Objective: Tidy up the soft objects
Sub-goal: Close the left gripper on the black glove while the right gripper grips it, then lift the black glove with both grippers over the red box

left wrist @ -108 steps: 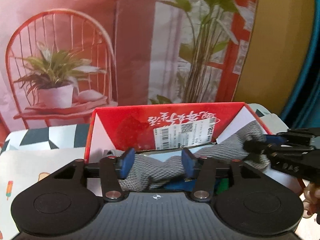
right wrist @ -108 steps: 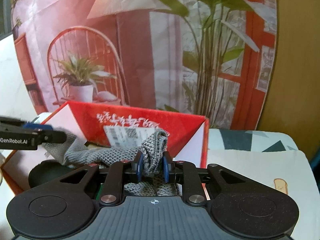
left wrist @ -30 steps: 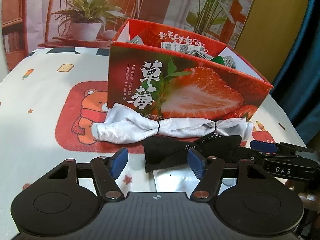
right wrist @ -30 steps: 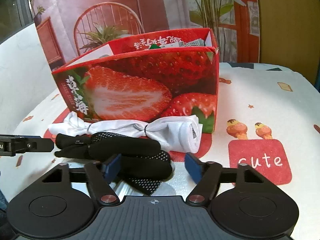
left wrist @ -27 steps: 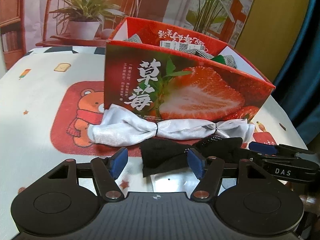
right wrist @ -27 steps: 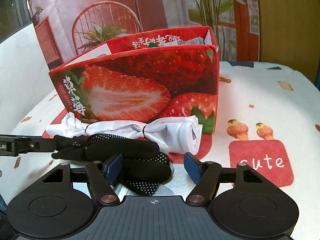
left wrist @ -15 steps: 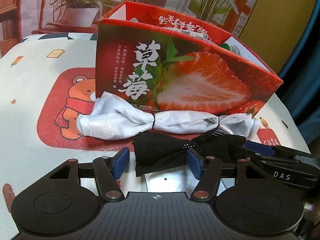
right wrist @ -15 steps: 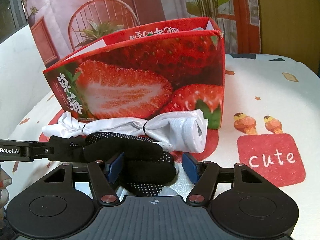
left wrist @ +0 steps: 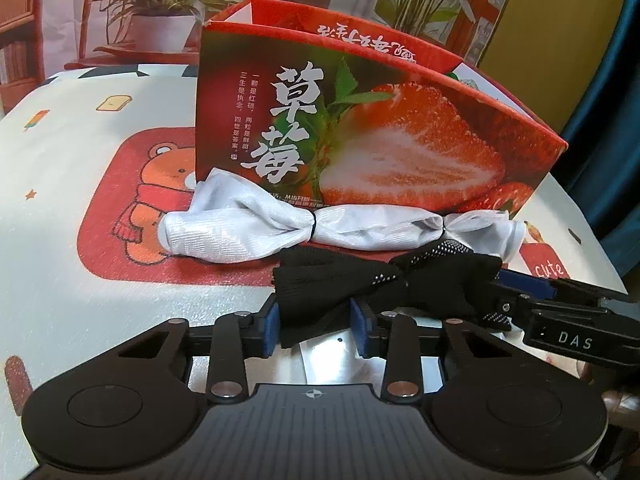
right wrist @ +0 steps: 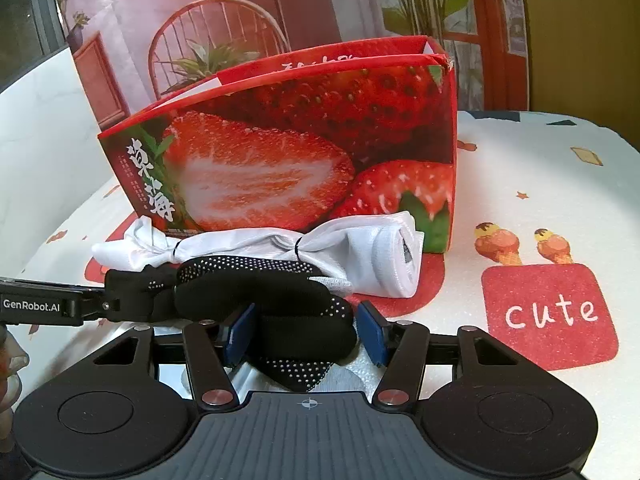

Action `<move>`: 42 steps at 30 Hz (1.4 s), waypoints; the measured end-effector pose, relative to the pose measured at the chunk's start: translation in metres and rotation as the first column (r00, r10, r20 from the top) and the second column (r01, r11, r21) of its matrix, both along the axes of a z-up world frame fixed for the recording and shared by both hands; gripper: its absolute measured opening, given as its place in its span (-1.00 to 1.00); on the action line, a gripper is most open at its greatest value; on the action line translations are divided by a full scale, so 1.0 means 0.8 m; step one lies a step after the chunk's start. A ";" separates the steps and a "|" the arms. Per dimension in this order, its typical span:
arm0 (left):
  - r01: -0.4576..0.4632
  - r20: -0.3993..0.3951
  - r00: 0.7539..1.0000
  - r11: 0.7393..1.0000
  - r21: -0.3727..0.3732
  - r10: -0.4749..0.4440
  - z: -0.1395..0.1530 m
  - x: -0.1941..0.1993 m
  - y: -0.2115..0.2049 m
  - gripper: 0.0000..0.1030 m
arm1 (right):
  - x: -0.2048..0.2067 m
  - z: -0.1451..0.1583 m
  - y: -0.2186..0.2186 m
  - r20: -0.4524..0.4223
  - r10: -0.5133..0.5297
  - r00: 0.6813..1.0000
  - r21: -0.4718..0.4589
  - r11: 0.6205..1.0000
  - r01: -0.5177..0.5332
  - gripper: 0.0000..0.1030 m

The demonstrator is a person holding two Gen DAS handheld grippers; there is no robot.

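Observation:
A black dotted sock bundle [left wrist: 384,276] lies on the table in front of the red strawberry box [left wrist: 372,136]. My left gripper [left wrist: 316,322] has its blue pads closed against the bundle's left end. My right gripper [right wrist: 306,334] has its pads around the bundle's right end [right wrist: 280,300], close to it on both sides. A white cloth roll [left wrist: 304,228] tied with black bands lies between the bundle and the box; it also shows in the right wrist view [right wrist: 360,248]. The box's inside is hidden from here.
The table has a cream cloth with a bear print [left wrist: 156,184] at the left and a red "cute" patch [right wrist: 548,312] at the right. A printed backdrop with a chair and plants [right wrist: 224,32] stands behind the box. A shiny packet [left wrist: 332,360] lies under the bundle.
Both grippers have moved down and forward onto the black bundle and their jaws have narrowed around it. Earlier they left the grey knit item in the box.

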State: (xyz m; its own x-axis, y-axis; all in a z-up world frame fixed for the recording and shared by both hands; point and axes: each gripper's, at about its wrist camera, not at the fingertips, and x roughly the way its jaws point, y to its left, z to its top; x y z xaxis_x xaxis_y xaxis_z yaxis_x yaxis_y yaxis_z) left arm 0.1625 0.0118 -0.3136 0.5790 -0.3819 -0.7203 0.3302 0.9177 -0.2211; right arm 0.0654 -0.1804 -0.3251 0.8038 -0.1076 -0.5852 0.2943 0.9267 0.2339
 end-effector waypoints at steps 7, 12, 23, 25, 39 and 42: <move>0.015 0.015 1.000 1.000 0.018 -0.015 0.000 -0.009 0.000 -0.31 | -0.002 0.000 0.001 0.006 0.012 1.000 0.006 1.000 -0.012 -0.09; 0.018 0.018 1.000 1.000 0.025 -0.018 0.000 -0.012 0.000 -0.32 | -0.002 0.000 0.003 0.007 0.030 1.000 0.019 0.999 -0.030 -0.30; 0.017 0.016 1.000 1.000 0.026 -0.017 0.001 -0.012 0.000 -0.34 | -0.002 0.005 0.010 0.010 0.047 0.999 0.008 0.999 -0.047 -0.68; 0.013 0.016 1.000 1.000 0.025 -0.013 0.002 -0.012 0.002 -0.39 | -0.003 0.006 0.011 0.013 0.053 0.998 0.008 0.999 -0.054 -0.77; 0.013 0.136 0.991 1.000 0.007 -0.014 0.048 -0.031 0.007 -0.59 | -0.011 0.044 0.021 0.117 0.091 0.989 -0.020 0.996 -0.089 -0.82; 0.012 0.154 0.988 1.000 0.003 -0.012 0.055 -0.034 0.007 -0.59 | -0.012 0.052 0.023 0.136 0.101 0.986 -0.031 0.995 -0.097 -0.82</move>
State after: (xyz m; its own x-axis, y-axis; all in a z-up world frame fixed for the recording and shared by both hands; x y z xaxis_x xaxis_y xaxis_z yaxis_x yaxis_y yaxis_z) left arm 0.1352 0.0172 -0.2699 0.6784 -0.3884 -0.6236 0.3713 0.9137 -0.1652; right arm 0.0560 -0.1620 -0.2832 0.8837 -0.0362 -0.4667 0.1675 0.9554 0.2431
